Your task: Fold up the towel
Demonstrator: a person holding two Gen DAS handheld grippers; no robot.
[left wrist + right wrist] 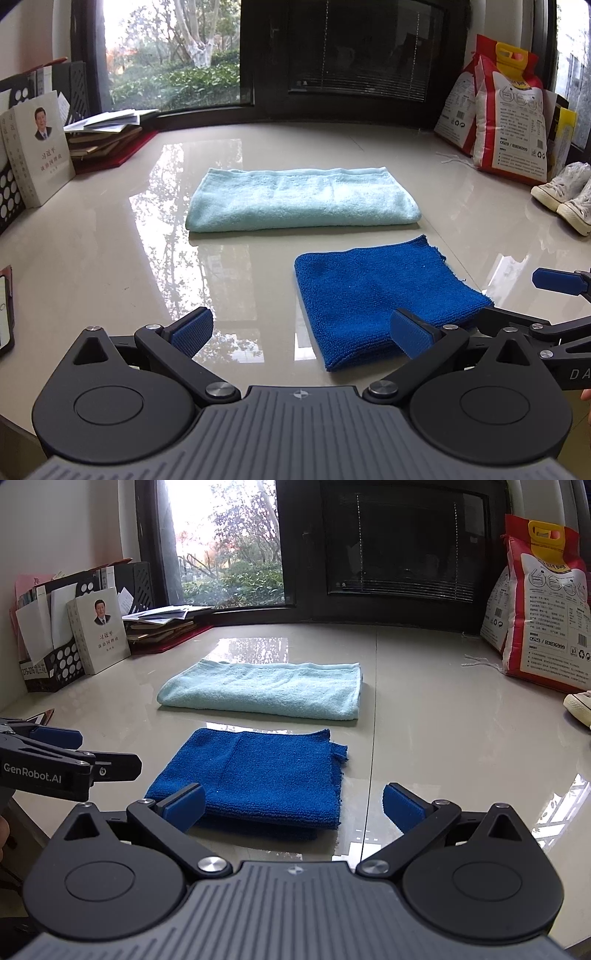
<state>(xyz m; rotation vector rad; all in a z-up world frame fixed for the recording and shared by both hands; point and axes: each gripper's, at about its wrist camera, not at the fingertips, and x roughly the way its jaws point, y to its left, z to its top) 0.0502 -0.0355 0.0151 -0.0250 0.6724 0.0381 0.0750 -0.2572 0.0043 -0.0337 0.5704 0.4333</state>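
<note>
A dark blue towel [369, 295] [258, 771] lies folded flat on the glossy table [110, 258], nearest to me. Behind it rests a folded light blue towel [299, 199] [266, 690]. My left gripper [299, 326] is open just above the table, at the dark towel's near left corner, with nothing pressed between its pads. My right gripper [291, 801] is also open, its jaws straddling the dark towel's near edge without gripping it. The right gripper's fingers [554, 282] show at the right edge of the left wrist view, and the left gripper's fingers [55, 738] at the left edge of the right wrist view.
Books and file holders [40, 147] [99, 638] line the left side. Rice bags [506, 122] [546, 609] stand at the back right, with white shoes [565, 195] in front of them. A phone [5, 306] lies at the left edge. Windows run along the back.
</note>
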